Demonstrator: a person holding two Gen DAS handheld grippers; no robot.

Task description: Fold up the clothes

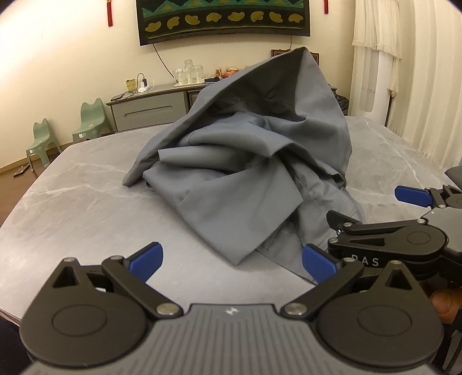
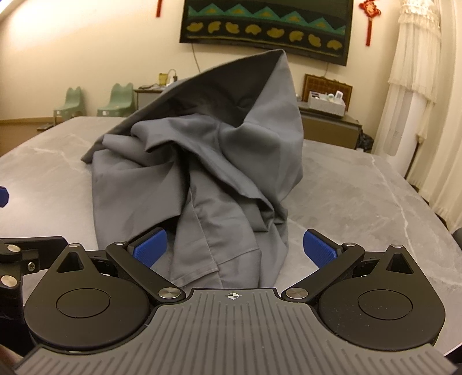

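Observation:
A grey garment [image 1: 245, 161] lies crumpled in a tall heap on the grey marble table [image 1: 80, 207]; it also shows in the right wrist view [image 2: 208, 161], peaked at the back. My left gripper [image 1: 232, 261] is open and empty, low over the table at the garment's near edge. My right gripper [image 2: 234, 249] is open, its blue pads [image 2: 150, 248] on either side of the garment's near hem without closing on it. The right gripper also shows at the right edge of the left wrist view [image 1: 404, 230].
Behind the table stand a grey sideboard [image 1: 150, 109] with glasses and cables, two green child chairs [image 1: 92, 121], a dark wall hanging [image 1: 222, 20] and white curtains [image 1: 404, 72]. The table's edge curves off near the left gripper.

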